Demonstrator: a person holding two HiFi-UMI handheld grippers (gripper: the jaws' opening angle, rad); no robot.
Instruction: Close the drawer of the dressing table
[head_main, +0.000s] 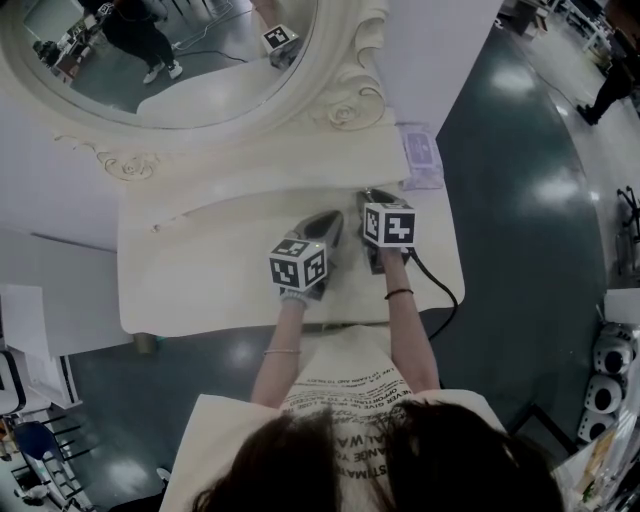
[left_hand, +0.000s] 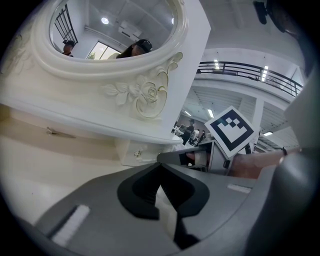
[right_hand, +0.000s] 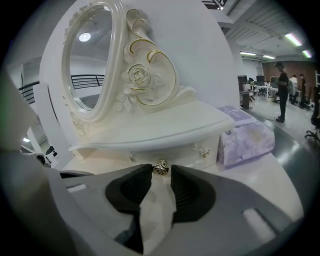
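Cream-painted wooden drawer, small, under the mirror shelf at centre of the right gripper view; front looks nearly flush, seating uncertain. Round brass knob sits between the parted tips of the grey right tool, unpinched. Grey left tool: clenched, empty, over the pale worktop. Handling note: press squarely on the front, straight inward, avoiding sideways pull on the knob.
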